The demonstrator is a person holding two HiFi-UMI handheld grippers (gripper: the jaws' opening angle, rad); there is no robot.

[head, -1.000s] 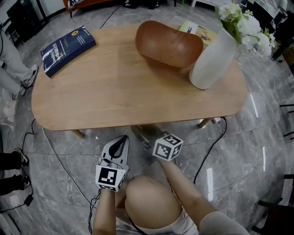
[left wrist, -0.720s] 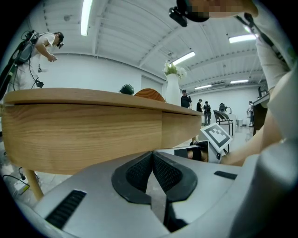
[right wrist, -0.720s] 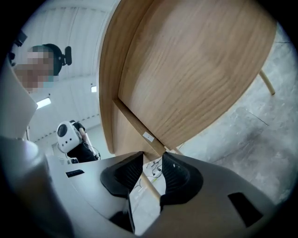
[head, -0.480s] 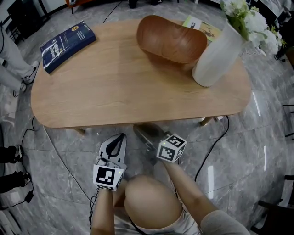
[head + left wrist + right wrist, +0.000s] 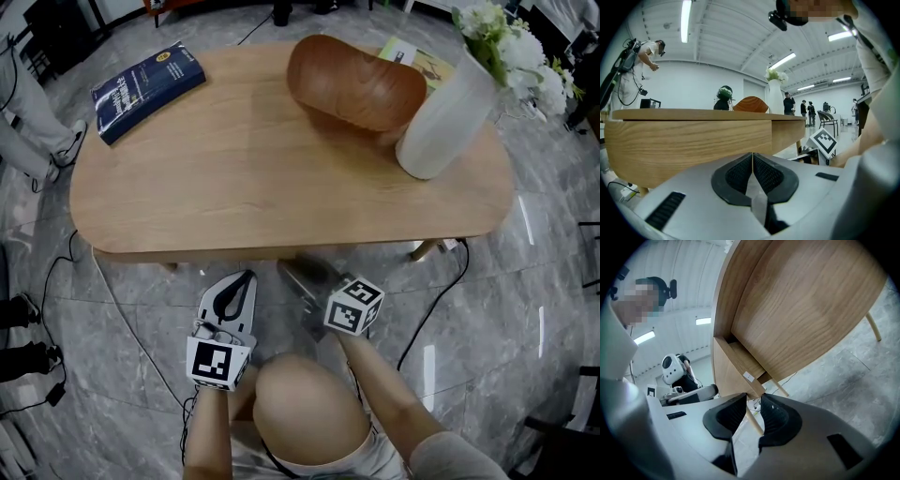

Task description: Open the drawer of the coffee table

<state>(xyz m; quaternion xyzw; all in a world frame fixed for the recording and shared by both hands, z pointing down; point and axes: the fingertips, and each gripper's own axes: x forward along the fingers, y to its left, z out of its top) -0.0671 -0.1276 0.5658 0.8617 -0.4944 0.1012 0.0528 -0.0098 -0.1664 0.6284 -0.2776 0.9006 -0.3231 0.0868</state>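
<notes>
The oval wooden coffee table (image 5: 234, 178) fills the head view; its drawer is hidden there under the top. In the right gripper view the drawer's wooden front (image 5: 725, 373) hangs under the tabletop's underside (image 5: 801, 310). My right gripper (image 5: 753, 397) is rolled on its side, and the front's lower corner reaches in between its tips. Its jaws have just been closing, with a gap still showing between the pads. In the head view the right gripper (image 5: 289, 266) reaches under the near edge. My left gripper (image 5: 246, 277) is shut and empty, and its (image 5: 753, 157) tips face the wooden front (image 5: 693, 140).
On the table lie a blue book (image 5: 148, 89), a wooden bowl (image 5: 356, 82) and a white vase (image 5: 445, 112) with flowers. Cables (image 5: 103, 291) run over the grey floor by the table legs (image 5: 422, 251). A person's feet (image 5: 28, 361) are at the left.
The head view has shifted slightly, so the table sits a little to the right in the picture. Both grippers stay below the near edge in nearly the same place.
</notes>
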